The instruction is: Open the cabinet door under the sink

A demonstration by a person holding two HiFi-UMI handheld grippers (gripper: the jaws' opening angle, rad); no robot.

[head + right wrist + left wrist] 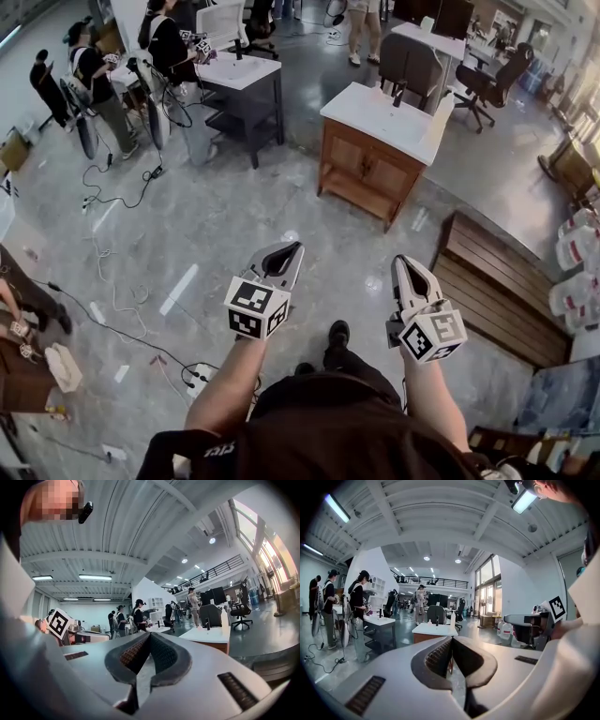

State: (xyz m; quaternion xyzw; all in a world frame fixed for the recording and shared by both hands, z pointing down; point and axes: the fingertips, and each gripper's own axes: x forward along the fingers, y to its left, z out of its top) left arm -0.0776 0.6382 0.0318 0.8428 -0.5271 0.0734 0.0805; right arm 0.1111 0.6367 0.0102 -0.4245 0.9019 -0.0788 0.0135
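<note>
A wooden sink cabinet (370, 169) with a white top (384, 112) and a dark faucet (399, 92) stands a few steps ahead; its two doors (359, 167) look closed. My left gripper (295, 247) and right gripper (397, 260) are held side by side in front of me, far short of the cabinet, both shut and empty. In the left gripper view the cabinet (433, 633) shows just past the touching tips (451, 638). In the right gripper view the cabinet's white top (211, 634) lies right of the closed tips (150, 633).
A dark table (246, 80) with people around it stands at the far left. Cables (117, 192) trail over the floor on the left. A wooden pallet (497, 286) and water jugs (574, 281) lie at the right. Office chairs (487, 84) stand beyond the cabinet.
</note>
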